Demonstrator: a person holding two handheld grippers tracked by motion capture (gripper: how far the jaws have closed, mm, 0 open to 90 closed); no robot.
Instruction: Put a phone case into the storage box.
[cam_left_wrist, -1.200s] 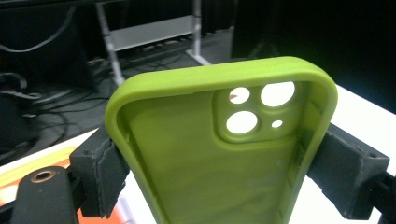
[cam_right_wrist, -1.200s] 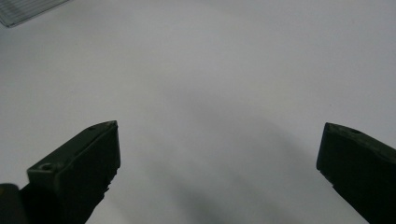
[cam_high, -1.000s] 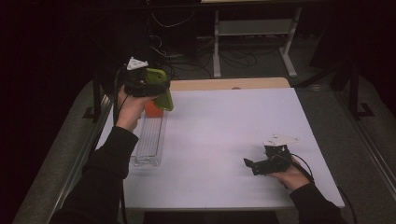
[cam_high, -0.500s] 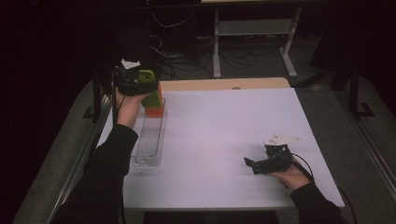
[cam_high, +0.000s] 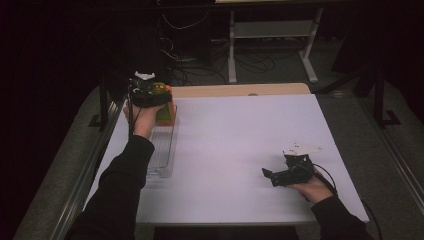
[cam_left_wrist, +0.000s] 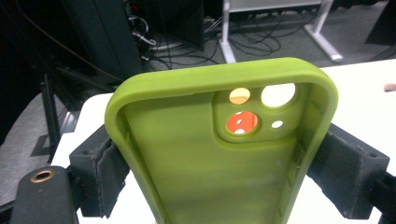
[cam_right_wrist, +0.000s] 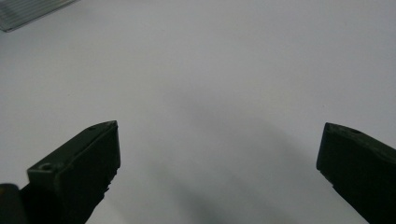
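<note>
Green phone case, soft-looking and open side up, sits pinched across its width in the left claw, both pads pressing its long edges as seen in the left gripper view. From the high view it hangs above the far end of the clear ribbed tray, which lies along the left edge of the desk. An orange case already stands at that far end of the tray, and its colour shows through the green case's camera cut-out.

The main risk, as I judge it, is a clash: the green case looks to be just above the orange one, so it may land on it, tip it over or shove it off its slot instead of seating beside it. The rubbery walls may also bow under the squeeze, letting the case twist or spring out. A light tray could slide if the case catches its ribs.

The right claw rests on the desk well apart from the tray, near its close end, spread wide with nothing between its pads, so it is not steadying the tray.
</note>
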